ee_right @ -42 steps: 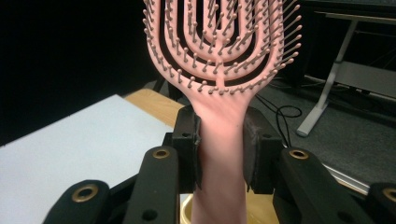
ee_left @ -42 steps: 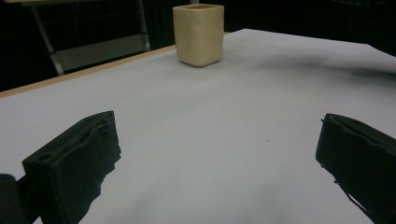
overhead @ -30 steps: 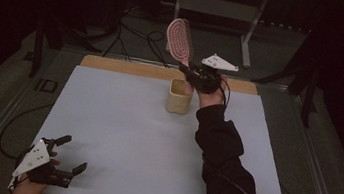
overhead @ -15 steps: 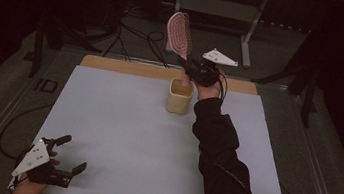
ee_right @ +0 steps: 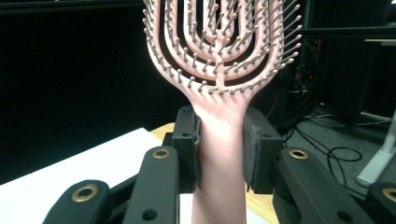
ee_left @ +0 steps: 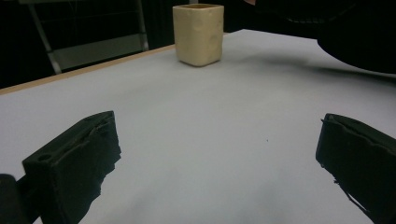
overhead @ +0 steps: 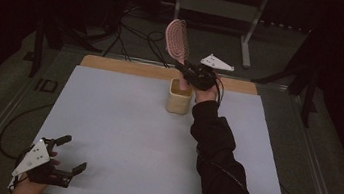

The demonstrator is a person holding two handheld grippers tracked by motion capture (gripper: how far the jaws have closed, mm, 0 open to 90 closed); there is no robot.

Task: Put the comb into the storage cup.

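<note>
Lowered since a second ago, the right hand-held gripper point(overhead: 187, 72), clamped on a pink hairbrush point(overhead: 178, 37), nears the beige cup point(overhead: 179, 97); next, the handle likely needs guiding inside.

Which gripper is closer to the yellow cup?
Right. The right gripper holds the pink hairbrush just above the cup; the left gripper rests open at the table's near corner.

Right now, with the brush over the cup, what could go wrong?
1. The right gripper clamps the pink hairbrush on its smooth handle just below the head; the top-heavy brush could pivot or slip.
2. The handle end sits at the rim of the small cup; a misaligned push could tip it, and nothing braces it.
3. The left gripper rests open at the near table edge, too far away to steady the cup.
</note>
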